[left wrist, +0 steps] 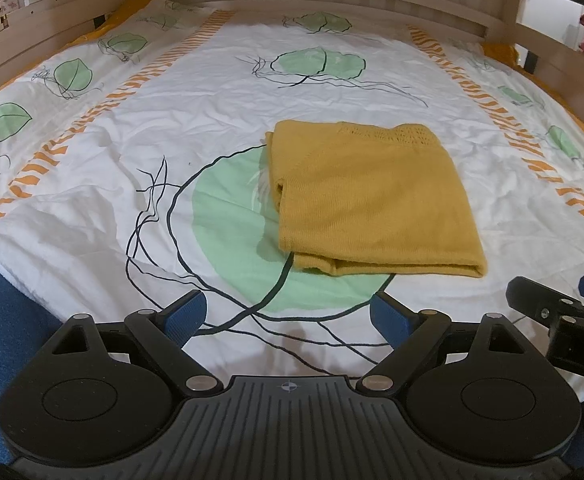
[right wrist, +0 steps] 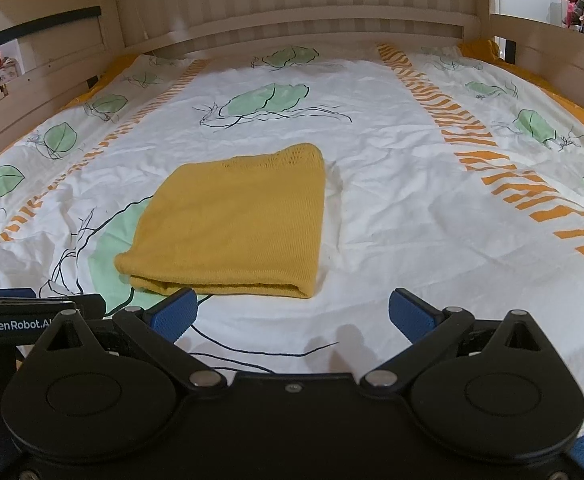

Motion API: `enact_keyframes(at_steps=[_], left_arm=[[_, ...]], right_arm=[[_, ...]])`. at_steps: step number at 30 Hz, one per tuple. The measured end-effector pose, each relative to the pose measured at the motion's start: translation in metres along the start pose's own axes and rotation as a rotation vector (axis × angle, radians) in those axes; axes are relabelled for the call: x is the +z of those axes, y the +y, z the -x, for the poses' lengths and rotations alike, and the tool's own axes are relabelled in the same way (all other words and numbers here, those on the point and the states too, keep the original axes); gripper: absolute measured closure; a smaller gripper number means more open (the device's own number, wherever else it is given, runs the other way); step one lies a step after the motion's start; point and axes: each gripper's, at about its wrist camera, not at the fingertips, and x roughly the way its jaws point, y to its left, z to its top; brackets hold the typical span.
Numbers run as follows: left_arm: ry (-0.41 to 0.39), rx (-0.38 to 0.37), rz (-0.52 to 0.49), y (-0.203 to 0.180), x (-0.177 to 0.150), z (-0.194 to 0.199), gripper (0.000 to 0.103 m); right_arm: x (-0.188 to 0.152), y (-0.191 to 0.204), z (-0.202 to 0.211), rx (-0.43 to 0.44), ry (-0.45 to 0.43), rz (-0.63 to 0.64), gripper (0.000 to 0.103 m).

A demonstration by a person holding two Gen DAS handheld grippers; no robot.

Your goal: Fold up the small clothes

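Lying folded: mustard knit garment | wrinkled cotton bedsheet | both tongs wide, empty

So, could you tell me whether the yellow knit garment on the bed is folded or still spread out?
Folded. The yellow knit garment lies as a compact rectangle with stacked layers showing along its near edge, untouched by either gripper.

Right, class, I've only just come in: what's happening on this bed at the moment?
A person holds two handheld grippers over a bed with a leaf-print cover. A mustard-yellow knit garment lies on the cover, already folded into a neat rectangle. The left gripper and the right gripper are both open and empty, hovering just short of the garment's near edge without touching it. Nothing is being gripped right now.
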Motion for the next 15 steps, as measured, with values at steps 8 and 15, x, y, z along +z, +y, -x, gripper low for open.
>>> enact_keyframes(at_steps=[8, 15], left_arm=[[-0.002, -0.003, -0.006, 0.0006, 0.0000, -0.0005, 0.014], [-0.011, -0.003, -0.016, 0.0002, 0.0001, -0.0001, 0.014]], right_arm=[[0.0001, -0.0001, -0.0005, 0.000, 0.001, -0.001, 0.001], [-0.0014, 0.0006, -0.0011, -0.001, 0.003, -0.004, 0.001]])
